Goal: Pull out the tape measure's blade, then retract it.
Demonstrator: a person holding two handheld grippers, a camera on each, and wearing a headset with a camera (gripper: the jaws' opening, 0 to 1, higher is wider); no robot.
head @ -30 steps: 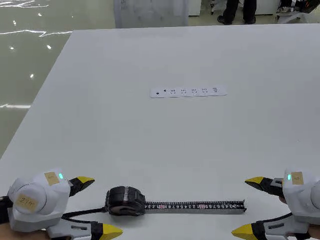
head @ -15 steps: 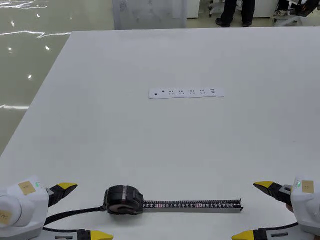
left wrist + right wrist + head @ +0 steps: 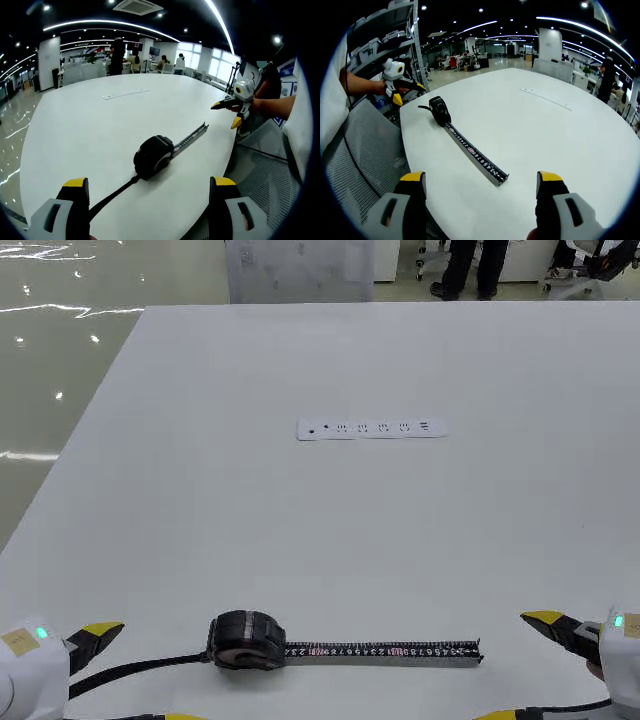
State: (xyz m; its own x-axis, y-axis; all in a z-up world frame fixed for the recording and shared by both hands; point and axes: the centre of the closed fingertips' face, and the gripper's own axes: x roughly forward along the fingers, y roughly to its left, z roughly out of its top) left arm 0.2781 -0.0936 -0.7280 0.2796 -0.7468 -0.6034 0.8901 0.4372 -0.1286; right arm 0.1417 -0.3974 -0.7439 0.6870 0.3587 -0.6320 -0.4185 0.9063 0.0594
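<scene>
Tape measure [image 3: 247,640] lies by the counter [image 3: 350,520] edge, blade [image 3: 385,651] drawn out flat, left tongs [image 3: 149,186] and right tongs [image 3: 482,177] spread wide and empty, so retraction looks next: grasp the case, free the blade.

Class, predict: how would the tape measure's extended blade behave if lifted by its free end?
The blade is thin and long, so it would probably flex and sag. Its chunky case likely outweighs it and would anchor that end or drag.
</scene>
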